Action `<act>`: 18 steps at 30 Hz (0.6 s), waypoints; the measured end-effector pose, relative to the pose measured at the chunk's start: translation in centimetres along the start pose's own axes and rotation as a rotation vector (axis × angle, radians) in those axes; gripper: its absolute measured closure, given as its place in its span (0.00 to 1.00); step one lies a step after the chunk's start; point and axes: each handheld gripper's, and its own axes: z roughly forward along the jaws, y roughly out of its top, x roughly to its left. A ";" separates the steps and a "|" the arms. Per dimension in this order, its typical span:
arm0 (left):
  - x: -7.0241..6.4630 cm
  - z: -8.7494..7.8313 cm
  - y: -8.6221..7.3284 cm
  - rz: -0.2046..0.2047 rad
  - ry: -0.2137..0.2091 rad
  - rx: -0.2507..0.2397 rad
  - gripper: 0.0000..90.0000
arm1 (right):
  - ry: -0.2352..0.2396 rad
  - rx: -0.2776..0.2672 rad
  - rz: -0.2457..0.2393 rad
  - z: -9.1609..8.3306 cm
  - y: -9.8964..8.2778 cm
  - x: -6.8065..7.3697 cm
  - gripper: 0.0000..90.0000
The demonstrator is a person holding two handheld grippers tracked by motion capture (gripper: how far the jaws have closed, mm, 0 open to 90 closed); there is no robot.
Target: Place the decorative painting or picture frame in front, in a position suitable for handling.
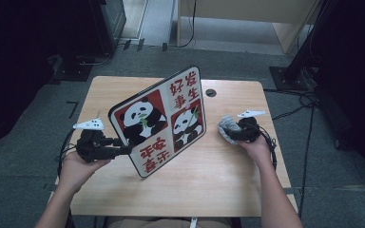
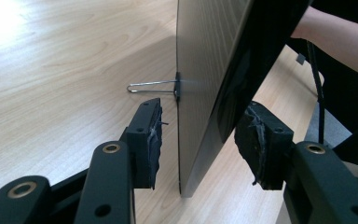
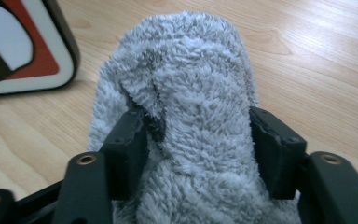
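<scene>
A panda picture board [image 1: 159, 118] with red Chinese characters stands tilted on the wooden table [image 1: 209, 185], propped by a wire stand [image 2: 149, 86] at its back. My left gripper [image 1: 123, 147] reaches its lower left edge. In the left gripper view the board's edge [image 2: 200, 56] runs between the jaws of the left gripper [image 2: 198, 140], with a small gap at each pad. A grey fluffy cloth [image 1: 226, 126] lies right of the board. My right gripper [image 1: 230, 133] is on it; in the right gripper view both pads of this gripper [image 3: 198, 144] press into the cloth [image 3: 191, 84].
A round cable hole [image 1: 211, 92] sits near the table's far edge. A corner of the board [image 3: 23, 51] lies close to the cloth's left. Cables [image 1: 309, 102] trail over the floor at the right, and dark equipment stands around the table.
</scene>
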 end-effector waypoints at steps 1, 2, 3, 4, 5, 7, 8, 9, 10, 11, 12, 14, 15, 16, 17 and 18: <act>0.0 0.0 0.0 0.001 -0.005 0.000 0.58 | -0.003 0.002 0.001 0.1 -0.1 -0.1 0.51; 0.0 0.0 0.0 0.001 -0.005 -0.003 0.58 | -0.012 -0.002 -0.005 0.1 -0.1 -0.1 0.53; 0.0 0.1 0.1 0.001 -0.009 -0.005 0.59 | -0.018 0.000 -0.008 0.2 -0.1 -0.2 0.55; 0.0 0.2 0.1 0.001 -0.008 -0.004 0.60 | -0.018 -0.002 -0.005 0.2 -0.1 -0.2 0.57; 0.0 0.2 0.1 0.005 -0.007 -0.004 0.60 | -0.022 -0.004 -0.008 0.2 -0.1 -0.2 0.60; 0.0 0.5 0.2 0.005 -0.012 0.001 0.61 | -0.018 -0.003 -0.002 0.1 -0.1 -0.3 0.64; 0.0 0.6 0.2 0.007 -0.012 0.002 0.61 | -0.019 -0.002 0.002 0.0 0.0 -0.3 0.66; 0.1 0.7 0.3 0.007 -0.017 0.005 0.61 | -0.014 0.002 0.016 -0.1 0.0 -0.4 0.66; 0.1 0.7 0.3 0.009 -0.014 0.004 0.62 | 0.009 0.001 0.037 -0.3 0.1 -0.5 0.67; 0.1 0.7 0.3 0.011 -0.015 0.003 0.62 | 0.031 0.002 0.062 -0.5 0.2 -0.5 0.67; 0.1 0.8 0.4 0.012 -0.019 0.002 0.62 | 0.039 -0.002 0.069 -0.6 0.3 -0.5 0.68; 0.1 0.8 0.5 0.018 -0.017 0.001 0.65 | 0.054 -0.008 0.057 -1.0 0.5 -0.2 0.68; 0.1 0.7 0.5 0.016 -0.022 -0.002 0.67 | 0.067 -0.012 0.054 -1.2 0.7 0.0 0.68; 0.1 0.7 0.5 0.017 -0.023 -0.008 0.68 | 0.077 -0.017 0.051 -1.4 0.8 0.2 0.68; 0.1 0.6 0.6 0.015 -0.023 -0.011 0.69 | 0.090 -0.019 0.050 -1.6 0.9 0.4 0.68; 0.1 0.6 0.6 0.017 -0.025 -0.015 0.70 | 0.103 -0.025 0.046 -1.8 1.0 0.6 0.68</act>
